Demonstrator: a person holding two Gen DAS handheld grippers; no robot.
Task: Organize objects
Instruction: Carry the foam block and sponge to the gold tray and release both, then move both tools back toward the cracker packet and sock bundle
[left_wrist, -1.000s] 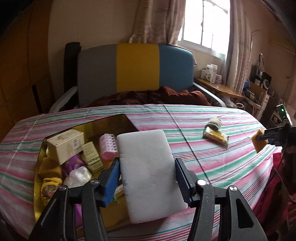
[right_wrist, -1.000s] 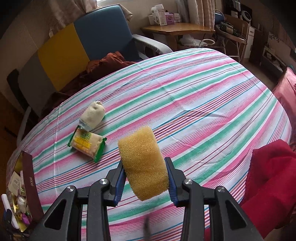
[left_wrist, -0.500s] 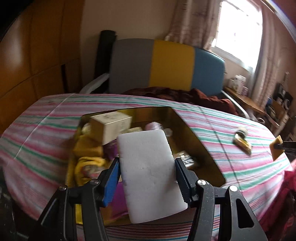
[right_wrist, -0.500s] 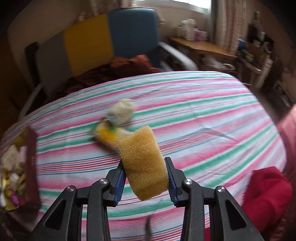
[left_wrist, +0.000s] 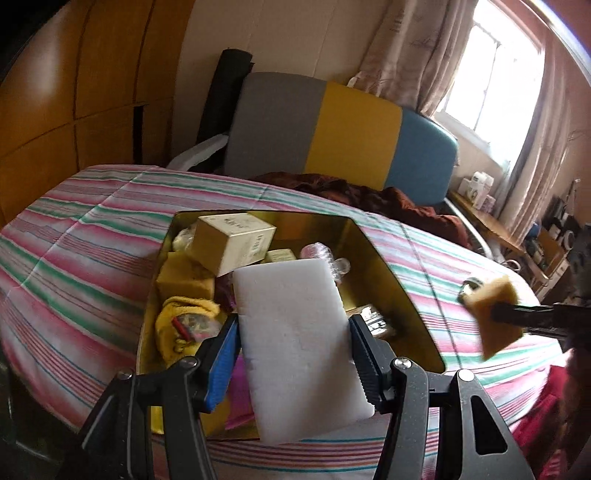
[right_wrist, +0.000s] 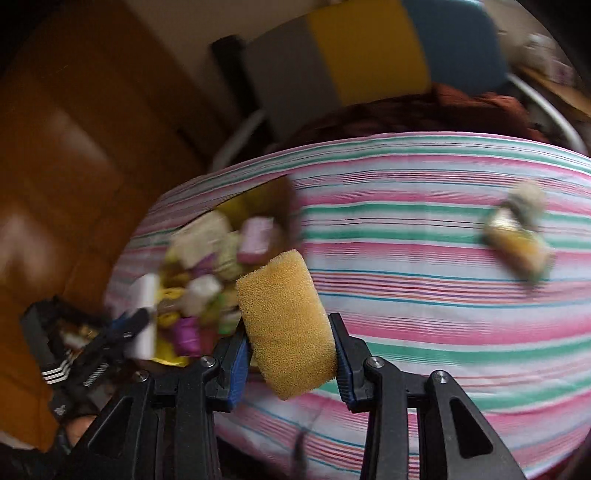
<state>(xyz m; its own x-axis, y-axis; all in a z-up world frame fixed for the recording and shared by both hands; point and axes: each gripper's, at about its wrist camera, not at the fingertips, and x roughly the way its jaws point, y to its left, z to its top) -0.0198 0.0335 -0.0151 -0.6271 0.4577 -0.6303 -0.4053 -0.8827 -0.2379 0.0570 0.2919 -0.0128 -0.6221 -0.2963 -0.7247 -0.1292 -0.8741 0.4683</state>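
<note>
**A room behind the striped counter**

A pink, green and white striped cloth (left_wrist: 88, 236) covers the counter. Behind it stands an upholstered chair back in three vertical panels of grey, yellow and blue (left_wrist: 343, 136), with a rumpled dark red-brown fabric (left_wrist: 369, 194) heaped on its seat and a black upright piece (left_wrist: 225, 96) leaning just beside its grey end. Glossy orange-brown wooden panelling (left_wrist: 74, 96) fills the wall to the left. To the right, pale patterned curtains (left_wrist: 410, 48) frame a bright window (left_wrist: 495, 81). Below the window runs a wooden side shelf (left_wrist: 487, 225) carrying small white boxes (left_wrist: 478, 188). The right wrist view is blurred.
</note>
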